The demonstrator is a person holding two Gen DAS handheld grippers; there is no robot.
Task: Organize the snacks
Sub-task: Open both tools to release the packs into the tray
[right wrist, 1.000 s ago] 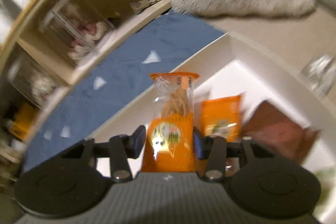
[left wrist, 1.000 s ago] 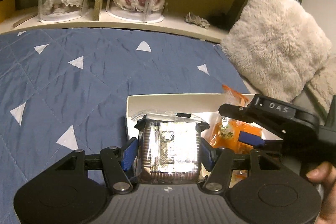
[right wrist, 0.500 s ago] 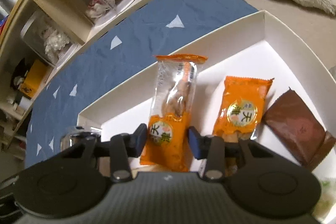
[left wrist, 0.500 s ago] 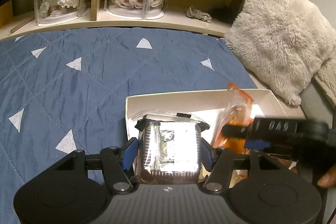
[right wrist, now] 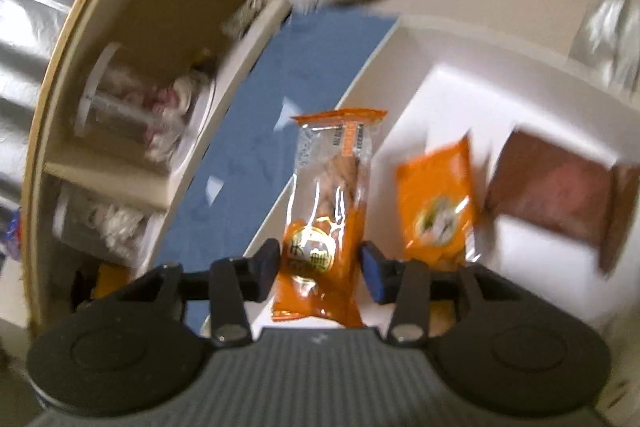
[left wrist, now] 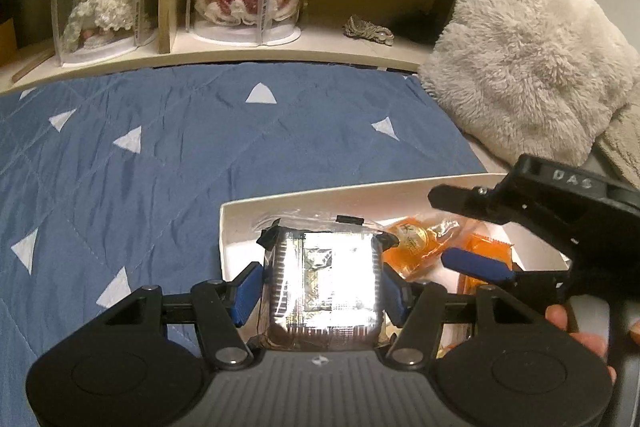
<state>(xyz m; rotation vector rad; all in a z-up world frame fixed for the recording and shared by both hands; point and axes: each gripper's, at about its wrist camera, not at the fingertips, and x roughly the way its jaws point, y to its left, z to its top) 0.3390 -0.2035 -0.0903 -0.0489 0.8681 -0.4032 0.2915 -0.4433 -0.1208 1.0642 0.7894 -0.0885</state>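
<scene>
From the left wrist camera, the left gripper [left wrist: 320, 287] had not stirred. Its tongs stayed clamped, part-way closed, on the clear-wrapped biscuit pack [left wrist: 328, 267], which hung over the near left corner of the white box [left wrist: 400, 193]. To the right, the right gripper [left wrist: 438, 227] had tipped the long orange packet [left wrist: 416, 243] down from upright. It lay low in the box, just beside the biscuit pack. A hand [left wrist: 576, 339] held that tool at the right edge.

From the right wrist camera, blurred, those tongs had just been opening after a tight pinch. The long packet was still between them, but the right pad stood clear of it, so I judged it let go and placed. Farther right lay a shorter orange packet [right wrist: 436, 203] and a brown packet [right wrist: 560, 195], both inside the box.

The biscuits seemed next. The right tool and the long packet crowded that corner. The blue quilt [left wrist: 200, 167], fluffy cushion [left wrist: 520, 47] and doll shelf [left wrist: 248, 43] sat well apart.
</scene>
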